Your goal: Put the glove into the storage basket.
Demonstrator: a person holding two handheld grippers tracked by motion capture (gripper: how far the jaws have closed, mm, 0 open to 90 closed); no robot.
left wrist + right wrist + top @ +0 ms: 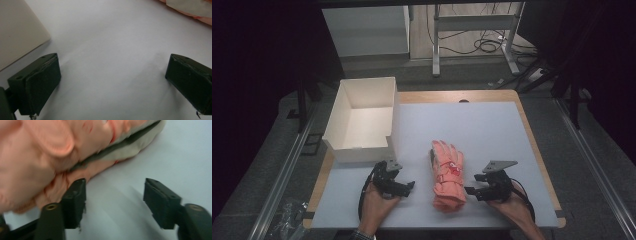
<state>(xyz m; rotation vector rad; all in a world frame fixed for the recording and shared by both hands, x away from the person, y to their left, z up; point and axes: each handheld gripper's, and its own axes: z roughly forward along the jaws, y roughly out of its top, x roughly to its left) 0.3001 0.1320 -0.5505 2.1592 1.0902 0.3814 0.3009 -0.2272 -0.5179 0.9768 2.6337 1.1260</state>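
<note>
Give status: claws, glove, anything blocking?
Left claw open, over bare mat. Right claw open beside glove, no grip. Box off to the left, path clear.

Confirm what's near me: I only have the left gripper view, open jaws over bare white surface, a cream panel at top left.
Observer: That panel is the side of an open white cardboard box, lying beyond the left gripper.
Operator: Pink at my top right?
Observer: A salmon-pink padded winter glove, lying flat between both grippers.
Operator: Right side?
Observer: The right gripper has open jaws at the glove's edge, nothing between them; one jaw's tip meets the fabric.
</note>
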